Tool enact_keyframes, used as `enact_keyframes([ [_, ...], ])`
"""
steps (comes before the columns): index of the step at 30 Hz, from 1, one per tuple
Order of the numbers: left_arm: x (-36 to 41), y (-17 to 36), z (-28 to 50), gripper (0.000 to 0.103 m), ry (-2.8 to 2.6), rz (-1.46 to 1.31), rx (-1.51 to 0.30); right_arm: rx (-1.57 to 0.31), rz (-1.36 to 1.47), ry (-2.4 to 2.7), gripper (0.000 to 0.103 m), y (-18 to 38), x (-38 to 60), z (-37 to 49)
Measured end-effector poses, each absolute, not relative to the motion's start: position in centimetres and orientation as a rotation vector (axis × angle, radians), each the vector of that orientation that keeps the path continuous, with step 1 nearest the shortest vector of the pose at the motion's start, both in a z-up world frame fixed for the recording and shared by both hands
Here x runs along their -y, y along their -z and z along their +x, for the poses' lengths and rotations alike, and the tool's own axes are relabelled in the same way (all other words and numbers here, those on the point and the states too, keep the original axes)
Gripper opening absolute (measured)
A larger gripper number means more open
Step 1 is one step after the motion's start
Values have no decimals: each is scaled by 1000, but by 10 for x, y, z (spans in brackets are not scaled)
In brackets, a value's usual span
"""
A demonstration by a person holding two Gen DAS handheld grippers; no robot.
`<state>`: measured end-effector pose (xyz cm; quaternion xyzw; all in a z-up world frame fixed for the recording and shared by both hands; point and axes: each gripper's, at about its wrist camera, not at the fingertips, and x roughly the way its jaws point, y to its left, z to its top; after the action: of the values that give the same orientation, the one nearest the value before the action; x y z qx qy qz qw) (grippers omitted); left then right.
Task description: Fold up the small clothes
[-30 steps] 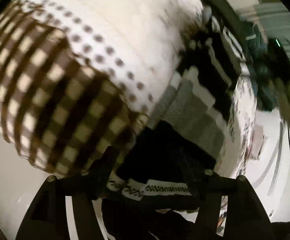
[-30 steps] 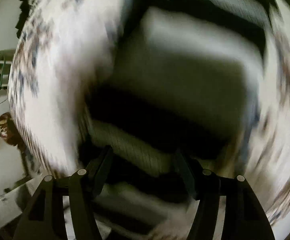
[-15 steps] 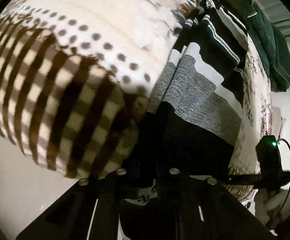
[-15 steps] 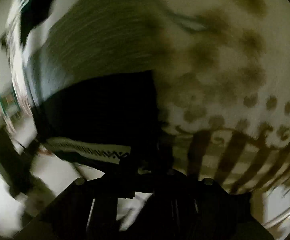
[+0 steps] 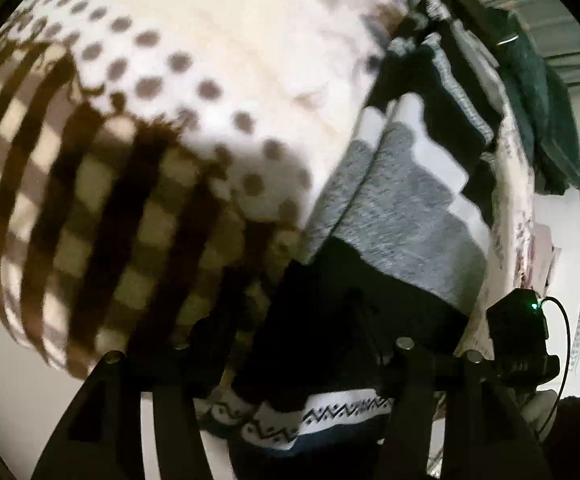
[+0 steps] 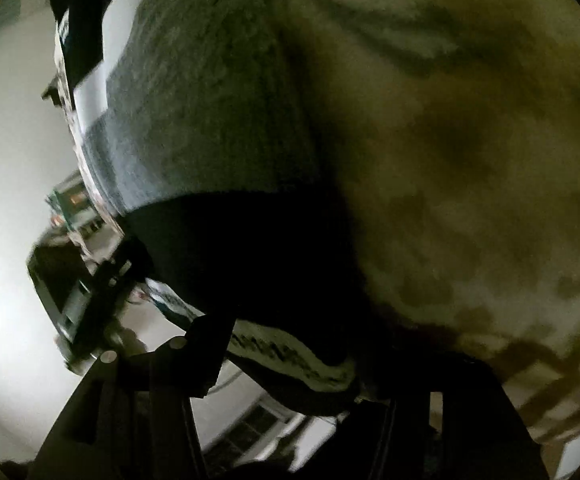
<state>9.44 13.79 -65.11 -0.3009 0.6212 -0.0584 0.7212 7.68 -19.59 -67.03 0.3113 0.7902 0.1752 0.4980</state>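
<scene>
Black-and-grey knit sweater (image 5: 389,216) hem sits between both hand-held grippers, left (image 5: 290,364) and right (image 6: 290,364); jaws reopening after the pinch; checked cloth (image 5: 90,220) alongside.

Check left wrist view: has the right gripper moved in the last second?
Yes. The right gripper dropped from beside the dark green garment to the near hem of the sweater; its jaws are opening, hem between them.

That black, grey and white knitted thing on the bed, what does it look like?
The knitted garment looks like soft wool, in stepped bands of grey, white and black, with a white hem strip bearing a black zigzag pattern. It lies on a cream, brown-dotted and checked bedspread, its black hem end nearest the cameras.
</scene>
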Motion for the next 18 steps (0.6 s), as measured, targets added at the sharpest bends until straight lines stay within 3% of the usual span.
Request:
enact_keyframes([
  [1,-137,650,91,17,131,-658,-1361,-1897,751,-419,53,669,196,73],
  [2,-136,649,88,14,130,-648,-1358,-1885,740,-419,46,665,196,76],
  [3,-138,647,83,11,128,-657,-1348,-1872,720,-423,18,663,196,71],
  [4,-140,646,80,10,132,-677,-1338,-1866,717,-428,11,661,196,66],
  [14,-140,625,38,9,126,-655,-1375,-1947,503,-454,7,636,200,22],
  [17,-146,614,44,13,61,-715,-1380,-1986,380,-467,18,626,197,41],
  [18,-147,609,46,14,54,-721,-1373,-2010,379,-469,27,625,196,47],
])
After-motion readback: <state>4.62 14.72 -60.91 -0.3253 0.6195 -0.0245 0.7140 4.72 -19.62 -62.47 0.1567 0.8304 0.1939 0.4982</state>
